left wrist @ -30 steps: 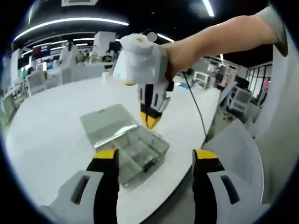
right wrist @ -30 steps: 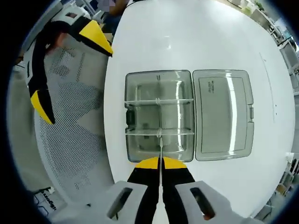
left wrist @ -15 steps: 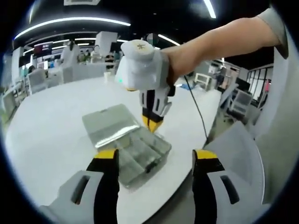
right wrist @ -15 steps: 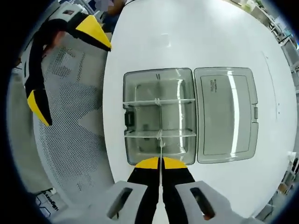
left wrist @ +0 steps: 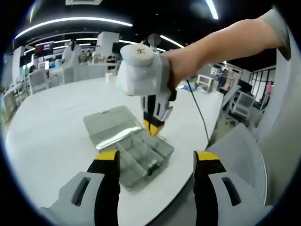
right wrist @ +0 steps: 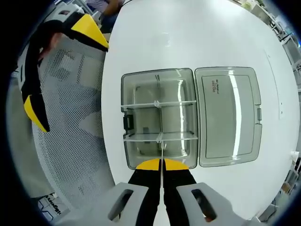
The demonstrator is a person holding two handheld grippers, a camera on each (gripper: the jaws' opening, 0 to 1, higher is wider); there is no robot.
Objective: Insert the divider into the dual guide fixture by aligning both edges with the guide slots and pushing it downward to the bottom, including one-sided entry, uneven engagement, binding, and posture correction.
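Note:
A clear plastic compartment box (right wrist: 157, 117) lies on the white table (right wrist: 188, 37), its lid (right wrist: 228, 115) folded open beside it. My right gripper (right wrist: 161, 163) is shut on a thin clear divider (right wrist: 161, 149), seen edge-on over the box's near compartment and in line with the middle partition. In the left gripper view a hand holds the right gripper (left wrist: 153, 128) tips-down just above the box (left wrist: 143, 155) and its lid (left wrist: 109, 123). My left gripper (left wrist: 156, 157) is open and holds nothing, off the table's edge; its yellow fingertips (right wrist: 91, 30) show in the right gripper view.
A grey mesh chair (right wrist: 70, 117) stands under the table's curved edge (right wrist: 106, 141), below the left gripper. A black cable (left wrist: 197, 108) trails from the right gripper. Desks, chairs and people sit far behind the table (left wrist: 56, 117).
The right gripper has sunk slightly toward the box with the divider still in it. The left gripper stays open in the same place.

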